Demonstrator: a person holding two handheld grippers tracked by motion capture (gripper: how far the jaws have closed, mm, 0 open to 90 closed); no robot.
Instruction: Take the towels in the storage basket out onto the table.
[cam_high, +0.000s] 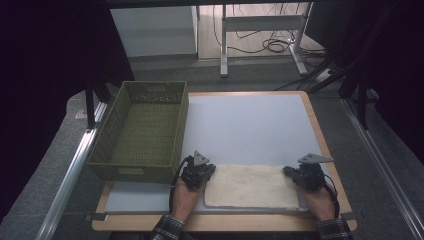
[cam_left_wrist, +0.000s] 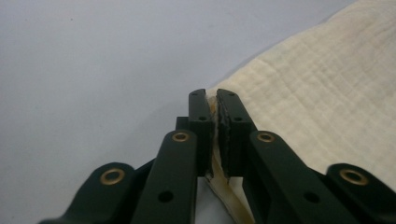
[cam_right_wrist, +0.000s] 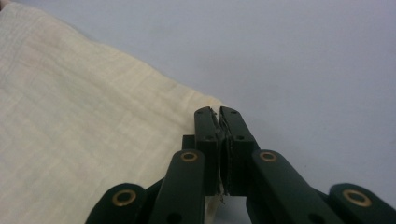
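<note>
Left gripper (cam_high: 200, 174) clamped on far-left corner of cream woven cotton cloth (cam_high: 252, 186); fabric edge pinched between pads (cam_left_wrist: 227, 122). Right gripper (cam_high: 304, 176) likewise closed on far-right corner (cam_right_wrist: 219, 122). Cloth flat, folded, near front edge of grey worktop (cam_high: 250, 125), just right of green wicker basket (cam_high: 145, 127). Judged step: lift for next fold. Raise both corners together, level, keeping taut; carry toward front edge, align edges before release. Avoid uneven pull, slipping.

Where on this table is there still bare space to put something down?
The grey mat is bare beyond the cream cloth, right of the green basket. The basket's inside is free too. The near edge is crowded: left gripper and right gripper pinch the cloth's corners.
</note>
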